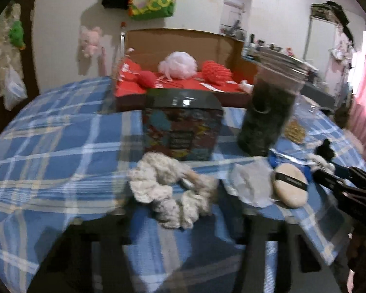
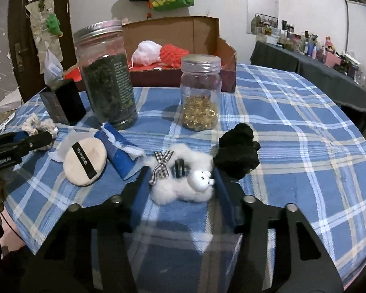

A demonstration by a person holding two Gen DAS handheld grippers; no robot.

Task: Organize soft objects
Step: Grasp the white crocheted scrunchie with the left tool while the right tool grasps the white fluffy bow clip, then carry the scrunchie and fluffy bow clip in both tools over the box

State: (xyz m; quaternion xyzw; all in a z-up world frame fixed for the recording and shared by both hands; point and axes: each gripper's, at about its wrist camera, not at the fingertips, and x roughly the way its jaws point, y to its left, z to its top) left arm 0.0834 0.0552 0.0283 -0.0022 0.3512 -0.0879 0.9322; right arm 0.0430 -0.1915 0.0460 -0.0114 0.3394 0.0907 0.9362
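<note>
A blue plaid tablecloth [image 2: 292,122] covers the table, its right half lying bare up to the curved edge, while the left and middle are crowded with jars and soft items. The right gripper [image 2: 180,183] stands wide open, its fingers [image 2: 136,190] flanking a white fluffy bear hair clip [image 2: 183,180] with a checked bow and touching nothing that can be seen. A black scrunchie [image 2: 238,151] sits just beside the clip on its right; to the left lie a blue-and-white cloth roll [image 2: 120,151] and a beige powder puff [image 2: 85,161] crossed by a black band.

In the left wrist view, the left gripper [image 1: 183,205] is also spread open around a cream knitted scrunchie [image 1: 173,190], crumpled and looped on the cloth; whether its fingers touch it cannot be told through the blur. Behind the scrunchie stands a colourful tin [image 1: 181,127] with a dark lid.

A tall metal-lidded jar [image 2: 107,75] is about two-thirds full of dark dried leaves. A shorter plastic jar [image 2: 200,92] holds golden capsules in its lower half. At the far edge, an open cardboard box [image 2: 202,36] with a red floor holds a white mesh pouf [image 2: 146,52] and a red one [image 2: 174,53], touching each other.
</note>
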